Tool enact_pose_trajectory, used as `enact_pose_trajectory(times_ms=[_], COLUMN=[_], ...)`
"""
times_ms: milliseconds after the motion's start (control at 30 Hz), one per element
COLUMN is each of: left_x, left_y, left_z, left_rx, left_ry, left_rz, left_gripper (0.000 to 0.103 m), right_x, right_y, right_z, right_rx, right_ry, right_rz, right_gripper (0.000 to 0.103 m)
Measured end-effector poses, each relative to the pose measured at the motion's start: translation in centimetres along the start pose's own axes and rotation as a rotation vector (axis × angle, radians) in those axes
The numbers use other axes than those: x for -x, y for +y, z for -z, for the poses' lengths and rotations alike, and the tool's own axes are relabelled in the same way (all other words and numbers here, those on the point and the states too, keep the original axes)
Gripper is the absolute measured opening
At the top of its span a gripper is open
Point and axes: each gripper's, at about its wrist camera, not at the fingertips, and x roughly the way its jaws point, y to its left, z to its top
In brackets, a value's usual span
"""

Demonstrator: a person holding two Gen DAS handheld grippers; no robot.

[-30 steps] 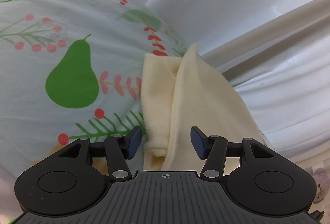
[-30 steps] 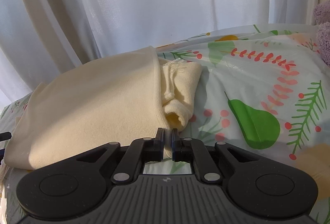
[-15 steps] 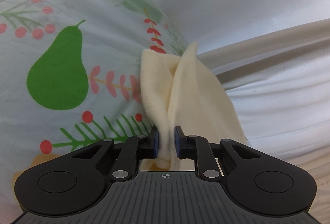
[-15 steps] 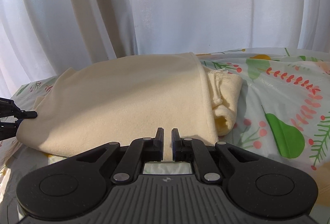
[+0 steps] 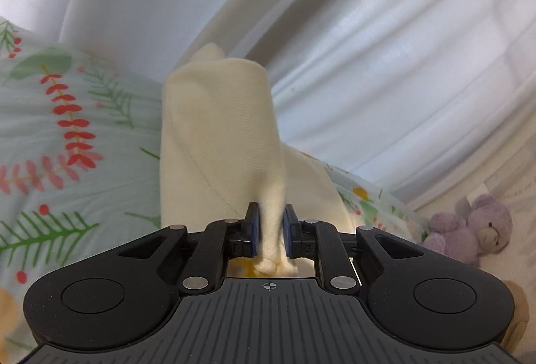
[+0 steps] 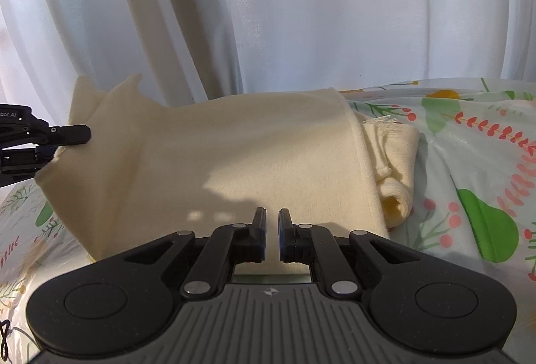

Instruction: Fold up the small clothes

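Observation:
A cream garment lies on the pear-print bed sheet. My left gripper is shut on a bunched end of it, and the cloth rises from the sheet as a raised fold. In the right wrist view the same garment spreads wide, with its left corner lifted by the left gripper. A rolled inner part pokes out at the garment's right edge. My right gripper stands shut over the garment's near edge. I see no cloth pinched between its fingers.
White curtains hang close behind the bed. A purple plush toy sits off the bed's edge at the right of the left wrist view. Bare printed sheet stretches to the right of the garment.
My left gripper shut on the garment's end, then lifted and swung it, raising that corner off the sheet. My right gripper slid left along the near edge, still shut.

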Motion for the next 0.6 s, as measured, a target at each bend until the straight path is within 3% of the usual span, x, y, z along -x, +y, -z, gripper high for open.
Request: enact_pose_trajectory(times_ms=[167, 333, 400, 500, 533, 600], left_x=[-5.1, -5.5, -4.6, -1.4, -0.5, 0.5], left_y=[-1.4, -1.4, -1.5, -2.3, -2.5, -2.2], left_z=[2.9, 4.1, 3.6, 2.6, 2.5, 2.1], left_rx=[-0.03, -0.007, -0.005, -0.034, -0.046, -0.067], left_ry=[0.113, 0.108, 0.111, 0.032, -0.006, -0.047], left_rz=[-0.042, -0.02, -0.018, -0.029, -0.038, -0.093], left_gripper=[0.016, 0.017, 0.024, 0.034, 0.043, 0.047], right_x=[-1.0, -2.0, -2.2, -2.3, -2.3, -2.5], right_y=[0.8, 0.7, 0.5, -0.1, -0.3, -0.5], right_z=[0.1, 0.2, 0.0, -0.6, -0.8, -1.2], right_rx=[0.005, 0.002, -0.011, -0.054, -0.069, -0.097], right_ry=[0.026, 0.057, 0.062, 0.068, 0.071, 0.075], right_rz=[-0.032, -0.052, -0.062, -0.1, -0.123, -0.156], right_gripper=[0.007, 0.007, 0.007, 0.007, 0.007, 0.007])
